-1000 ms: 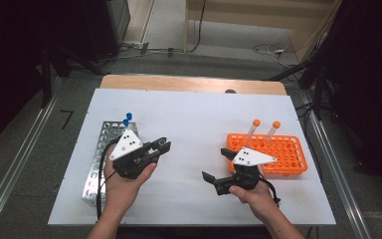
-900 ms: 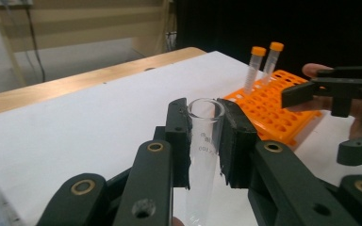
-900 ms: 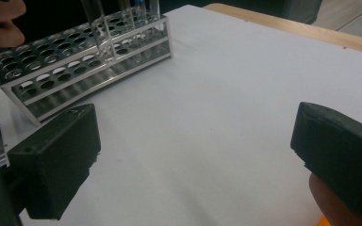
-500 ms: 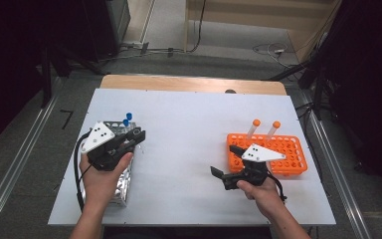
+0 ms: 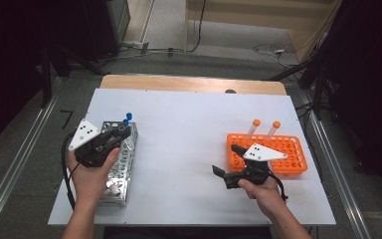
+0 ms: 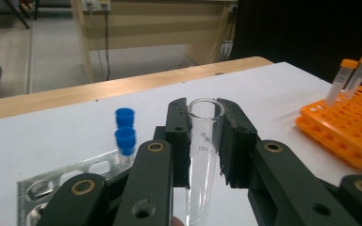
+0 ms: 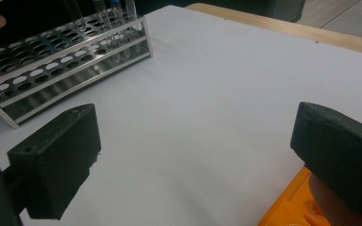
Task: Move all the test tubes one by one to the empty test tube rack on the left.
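Observation:
My left gripper (image 6: 206,136) is shut on a clear uncapped test tube (image 6: 203,155), which stands upright between the jaws. In the high view the left gripper (image 5: 115,134) hovers over the metal tube rack (image 5: 122,169) at the table's left. Two blue-capped tubes (image 5: 127,119) stand at the rack's far end; their blue caps (image 6: 125,132) show left of the jaws in the left gripper view. My right gripper (image 5: 226,162) sits open just left of the orange rack (image 5: 288,152), nothing between its fingers (image 7: 56,160). Two orange-capped tubes (image 5: 263,127) stand in the orange rack.
The white table top (image 5: 189,129) lies bare between the two racks. A wooden strip (image 5: 194,83) runs along the table's far edge, and metal rails (image 5: 15,164) flank the table. The metal rack (image 7: 52,61) shows at the upper left of the right gripper view.
My left gripper has moved left from the table's middle-left to above the metal rack, still holding the tube. The right gripper has hardly moved.

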Demonstrator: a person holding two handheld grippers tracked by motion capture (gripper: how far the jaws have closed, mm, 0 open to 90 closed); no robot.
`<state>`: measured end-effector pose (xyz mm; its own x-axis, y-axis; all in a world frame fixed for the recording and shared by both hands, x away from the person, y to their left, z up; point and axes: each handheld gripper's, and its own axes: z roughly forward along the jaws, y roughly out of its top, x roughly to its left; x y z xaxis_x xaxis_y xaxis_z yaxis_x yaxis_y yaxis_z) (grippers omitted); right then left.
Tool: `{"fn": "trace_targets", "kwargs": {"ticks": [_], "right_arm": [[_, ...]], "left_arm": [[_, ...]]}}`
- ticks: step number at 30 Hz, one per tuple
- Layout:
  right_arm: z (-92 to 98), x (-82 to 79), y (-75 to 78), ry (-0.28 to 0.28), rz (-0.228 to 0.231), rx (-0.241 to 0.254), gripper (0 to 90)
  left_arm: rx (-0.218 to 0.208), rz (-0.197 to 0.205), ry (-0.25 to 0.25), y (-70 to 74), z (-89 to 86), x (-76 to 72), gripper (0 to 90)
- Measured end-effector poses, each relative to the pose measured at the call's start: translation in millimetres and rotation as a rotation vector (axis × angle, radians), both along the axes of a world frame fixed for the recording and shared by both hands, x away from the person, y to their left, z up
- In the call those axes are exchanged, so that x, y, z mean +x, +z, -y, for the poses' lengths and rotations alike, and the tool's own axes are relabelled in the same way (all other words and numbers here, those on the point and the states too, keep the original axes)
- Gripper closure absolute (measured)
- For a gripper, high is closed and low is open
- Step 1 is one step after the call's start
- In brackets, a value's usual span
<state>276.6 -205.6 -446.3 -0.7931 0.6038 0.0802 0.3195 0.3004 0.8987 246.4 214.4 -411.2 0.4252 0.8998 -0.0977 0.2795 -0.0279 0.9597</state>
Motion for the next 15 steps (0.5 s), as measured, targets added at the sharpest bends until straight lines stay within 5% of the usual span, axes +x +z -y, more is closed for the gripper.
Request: {"fn": "trace_targets", "kwargs": {"ticks": [15], "right_arm": [[1.1, 1.5, -2.4, -0.008, -0.003, -0.006, 1.0]], "left_arm": [[0.035, -0.013, 0.066, -13.1, -7.5, 8.6, 75.7]]}}
